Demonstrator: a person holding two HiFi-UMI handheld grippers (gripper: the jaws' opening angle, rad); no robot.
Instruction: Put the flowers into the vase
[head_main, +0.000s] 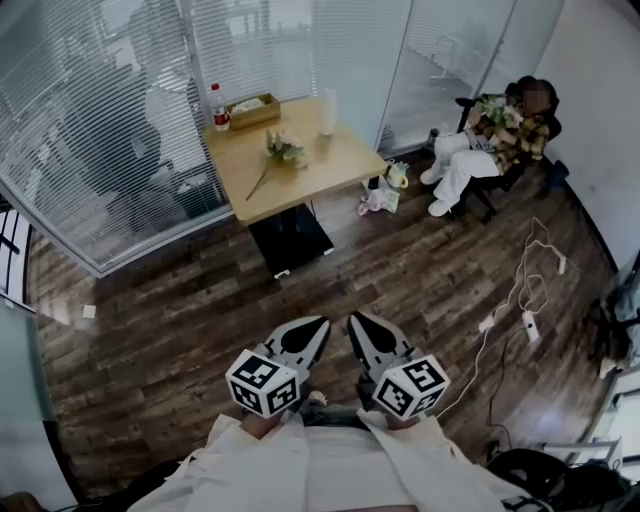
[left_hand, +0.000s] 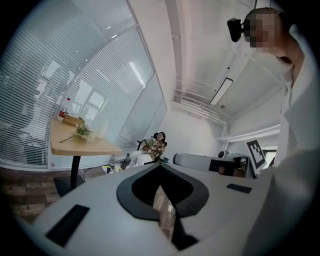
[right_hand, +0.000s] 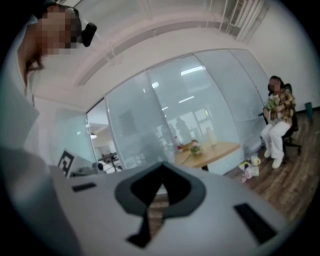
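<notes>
Rate flowers (head_main: 283, 150) on bench (head_main: 335, 165) as light, limp, crushable; grip low on bare stem (head_main: 261, 183), once left gripper (head_main: 321, 323) and right gripper (head_main: 354, 319) unclench empty jaws.

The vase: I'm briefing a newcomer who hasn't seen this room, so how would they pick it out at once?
Find the square light-wood table beside the glass wall with blinds. At its far right edge stands the vase, a tall whitish translucent cylinder. Unlike the red-labelled bottle and the green-and-white flower bunch lying flat, it is plain and pale.
</notes>
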